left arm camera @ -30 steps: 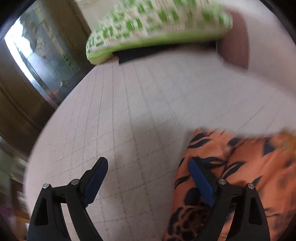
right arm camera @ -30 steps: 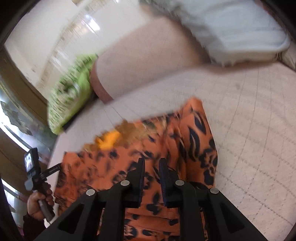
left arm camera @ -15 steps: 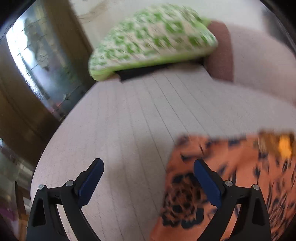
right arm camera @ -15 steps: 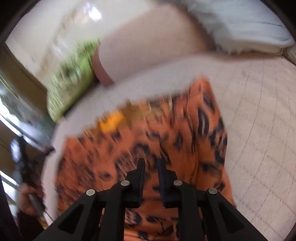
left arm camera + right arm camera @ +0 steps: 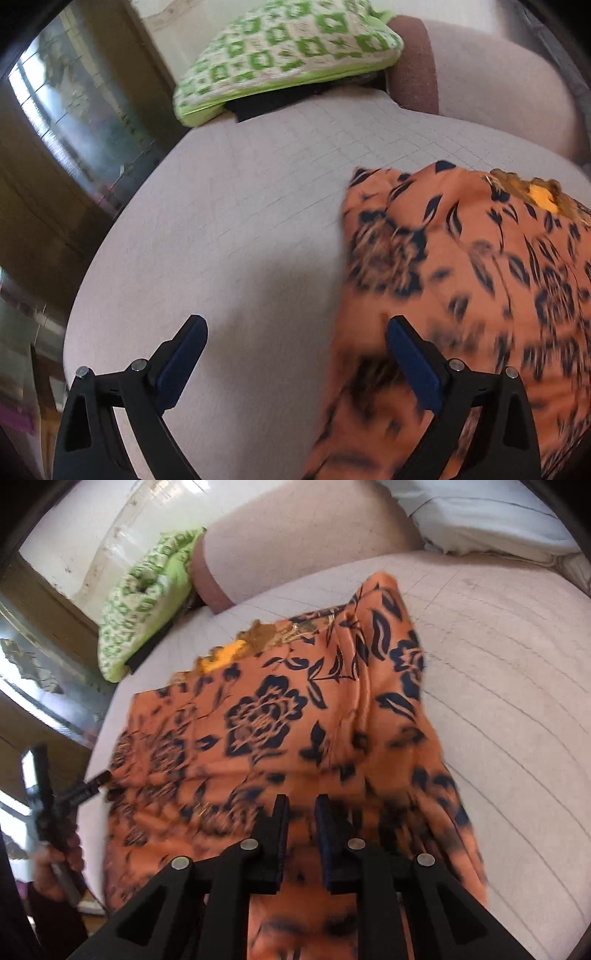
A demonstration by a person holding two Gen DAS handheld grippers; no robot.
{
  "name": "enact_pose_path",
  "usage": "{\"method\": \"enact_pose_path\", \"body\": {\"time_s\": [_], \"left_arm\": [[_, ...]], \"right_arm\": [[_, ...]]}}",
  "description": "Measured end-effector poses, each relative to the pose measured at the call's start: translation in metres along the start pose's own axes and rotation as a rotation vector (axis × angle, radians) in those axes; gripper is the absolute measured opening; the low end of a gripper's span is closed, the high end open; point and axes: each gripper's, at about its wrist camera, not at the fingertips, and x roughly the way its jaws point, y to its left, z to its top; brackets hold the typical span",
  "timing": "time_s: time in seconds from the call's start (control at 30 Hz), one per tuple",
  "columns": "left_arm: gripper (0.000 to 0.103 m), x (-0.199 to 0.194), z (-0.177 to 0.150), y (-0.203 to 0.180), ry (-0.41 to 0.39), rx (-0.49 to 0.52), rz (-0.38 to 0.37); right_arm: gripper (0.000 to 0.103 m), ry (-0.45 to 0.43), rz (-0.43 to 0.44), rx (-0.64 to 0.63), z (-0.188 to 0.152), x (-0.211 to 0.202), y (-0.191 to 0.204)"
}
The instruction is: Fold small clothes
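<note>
You're pinching with the right gripper right at the near hem of the orange floral garment, fingers drawn narrow with cloth bunched between the pads. That near-edge grip looks chosen so you can lift a whole flap and carry it across for a fold, not just drag the piece. The cloth around your pads is blurring, so it reads as being in motion under the pull.

Over on the other side, your left gripper is standing wide, holding nothing. One blue pad is hovering over bare cushion, the other is sitting at the garment's left border, which puts you in a good spot to pin or catch that edge.

Moving outward, the garment is lying spread on the pale quilted sofa seat, its yellow-trimmed end pointing toward the backrest. My guess: the flat, roomy seat is serving as your folding surface.

Farther back, the green patterned cushion is leaning on the armrest, well apart from the work. A white pillow is resting on the far right.
</note>
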Motion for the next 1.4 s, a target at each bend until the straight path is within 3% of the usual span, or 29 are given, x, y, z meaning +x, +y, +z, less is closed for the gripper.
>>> {"method": "enact_pose_path", "body": {"time_s": [0.13, 0.17, 0.27, 0.33, 0.43, 0.57, 0.67, 0.73, 0.77, 0.8, 0.83, 0.93, 1.03, 1.07, 1.17, 1.27, 1.33, 1.4], "left_arm": [[0.098, -0.037, -0.056, 0.043, -0.021, -0.003, -0.013], [0.098, -0.046, -0.078, 0.056, -0.009, 0.008, -0.046], [0.098, -0.063, -0.123, 0.077, 0.025, 0.039, -0.098], [0.098, -0.072, -0.147, 0.086, 0.039, 0.04, -0.11], [0.098, -0.081, -0.172, 0.092, 0.052, 0.033, -0.136], [0.098, -0.082, -0.191, 0.091, 0.08, 0.052, -0.148], [0.097, -0.082, -0.199, 0.088, 0.067, 0.059, -0.157], [0.078, -0.078, -0.202, 0.087, 0.073, 0.054, -0.169], [0.061, -0.076, -0.204, 0.086, 0.083, 0.047, -0.187], [0.051, -0.073, -0.206, 0.087, 0.099, 0.035, -0.208], [0.05, -0.069, -0.206, 0.089, 0.117, 0.018, -0.226], [0.051, -0.067, -0.21, 0.098, 0.144, -0.041, -0.269], [0.067, -0.07, -0.221, 0.1, 0.157, -0.058, -0.29], [0.073, -0.071, -0.224, 0.098, 0.153, -0.054, -0.287], [0.073, -0.076, -0.232, 0.088, 0.152, -0.021, -0.297], [0.073, -0.076, -0.238, 0.08, 0.169, -0.022, -0.336], [0.073, -0.079, -0.244, 0.074, 0.176, -0.026, -0.381], [0.073, -0.081, -0.249, 0.067, 0.171, -0.006, -0.379]], "right_arm": [[0.018, -0.103, -0.02, -0.056, -0.023, -0.066, -0.002], [0.024, -0.111, -0.003, -0.044, -0.03, -0.079, -0.006], [0.088, -0.142, 0.006, 0.005, -0.067, -0.122, -0.028], [0.088, -0.178, 0.01, 0.013, -0.095, -0.148, -0.04], [0.088, -0.142, 0.013, 0.065, -0.13, -0.166, -0.054], [0.088, -0.099, -0.056, 0.094, -0.164, -0.174, -0.066], [0.086, -0.077, -0.053, 0.108, -0.178, -0.169, -0.07], [0.084, -0.054, -0.08, 0.101, -0.185, -0.162, -0.071], [0.081, -0.044, -0.089, 0.099, -0.189, -0.158, -0.072], [0.079, -0.036, -0.092, 0.102, -0.192, -0.154, -0.074], [0.078, -0.031, -0.095, 0.11, -0.195, -0.149, -0.075], [0.07, 0.001, -0.09, 0.141, -0.204, -0.133, -0.078], [0.066, 0.001, -0.127, 0.092, -0.213, -0.125, -0.069], [0.061, 0.004, -0.122, 0.082, -0.214, -0.125, -0.066], [0.031, 0.034, -0.077, 0.062, -0.213, -0.122, -0.058], [0.031, 0.041, -0.121, -0.001, -0.217, -0.118, -0.046], [0.031, 0.034, -0.113, 0.017, -0.218, -0.118, -0.048], [0.031, 0.026, -0.101, 0.035, -0.221, -0.118, -0.051]]}}
